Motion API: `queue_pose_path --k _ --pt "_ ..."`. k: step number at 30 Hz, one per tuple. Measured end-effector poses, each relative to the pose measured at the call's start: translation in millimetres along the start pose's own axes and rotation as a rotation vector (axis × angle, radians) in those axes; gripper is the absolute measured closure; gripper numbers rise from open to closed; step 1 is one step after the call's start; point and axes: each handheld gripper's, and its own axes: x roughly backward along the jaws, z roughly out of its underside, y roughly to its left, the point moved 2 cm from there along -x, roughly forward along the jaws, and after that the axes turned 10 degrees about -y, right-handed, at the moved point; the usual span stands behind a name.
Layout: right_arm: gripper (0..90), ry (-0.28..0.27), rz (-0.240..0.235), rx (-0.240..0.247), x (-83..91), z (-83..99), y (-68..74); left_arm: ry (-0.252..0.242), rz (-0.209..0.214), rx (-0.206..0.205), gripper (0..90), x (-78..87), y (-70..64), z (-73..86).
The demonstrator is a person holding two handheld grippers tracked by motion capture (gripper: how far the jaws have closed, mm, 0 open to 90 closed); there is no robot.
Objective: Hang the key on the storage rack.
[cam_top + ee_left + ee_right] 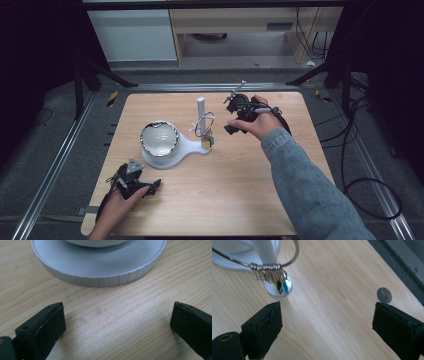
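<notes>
Resting wide open just in front of the white stand, left gripper; hovering equally spread just right of its post and key ring, right gripper.

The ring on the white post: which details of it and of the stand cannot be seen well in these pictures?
- Ring, right gripper view: top cut off by the frame edge.
- Small charms: too small in the high view to tell apart.
- White stand, left gripper view: its bowl is cropped by the top edge.
</notes>
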Motion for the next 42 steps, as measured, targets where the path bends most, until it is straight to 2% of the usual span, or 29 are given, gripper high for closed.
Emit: queue_pose_path --k 3,7,20,28,42 --pt "9.3 0.010 -0.017 -0.014 -6.0 13.4 3.0 0.000 0.001 0.000 0.0 0.1 0.0 0.0" --pt "9.3 0.019 -0.011 -0.009 -8.9 28.7 4.7 0.002 0.000 -0.001 0.0 0.2 -0.1 0.0" --pt "10.5 0.034 0.035 -0.059 5.5 68.7 -1.9 0.004 0.001 -0.005 0.0 0.6 0.0 0.2" --pt "11.6 0.071 0.032 -0.081 5.6 97.9 -0.3 0.004 0.000 -0.005 0.0 0.7 -0.1 0.2" --pt "12.4 0.112 0.008 -0.140 -12.5 138.6 4.4 0.005 0.001 -0.005 0.0 0.7 0.0 0.2"
